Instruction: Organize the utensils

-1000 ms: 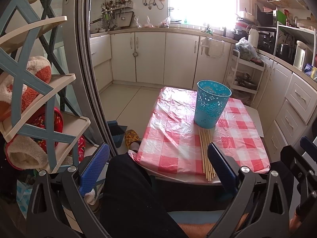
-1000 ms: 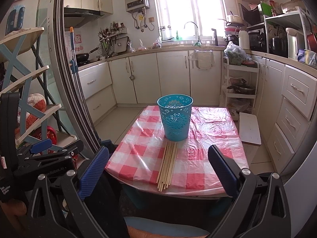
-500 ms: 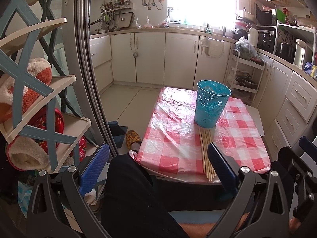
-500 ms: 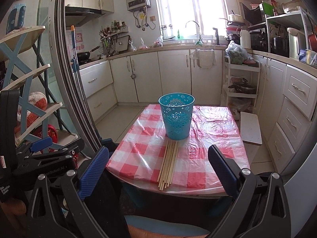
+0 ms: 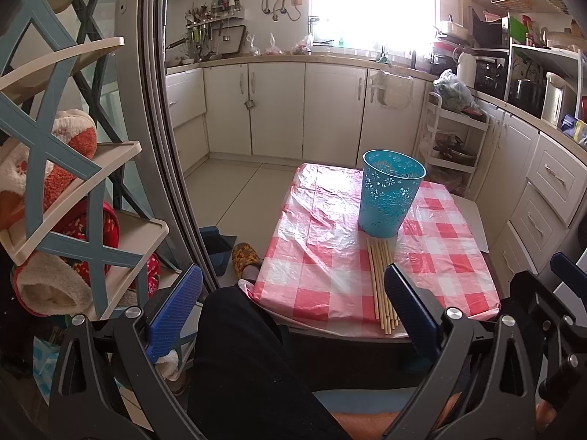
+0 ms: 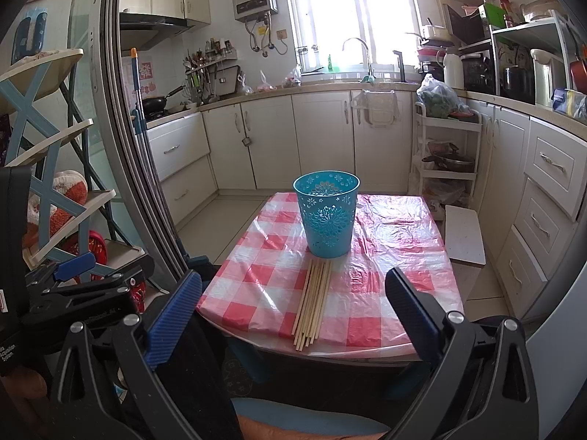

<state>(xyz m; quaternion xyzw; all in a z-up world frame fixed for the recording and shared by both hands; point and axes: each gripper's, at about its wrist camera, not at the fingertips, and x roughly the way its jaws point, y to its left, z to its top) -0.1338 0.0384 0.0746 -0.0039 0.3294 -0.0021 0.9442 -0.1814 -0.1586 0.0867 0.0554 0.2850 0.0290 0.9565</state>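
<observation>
Both hand-held grippers, left and right, spread wide apart, gripping nothing; chopsticks bundled on bench touching blue basket, near ends partly hidden behind left finger.

Both views have edged slightly closer to the table, chopsticks and basket.

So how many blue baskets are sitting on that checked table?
1. The blue basket stands upright near the middle of the table, just beyond the far ends of the chopsticks. No other basket shows in either view.
</observation>
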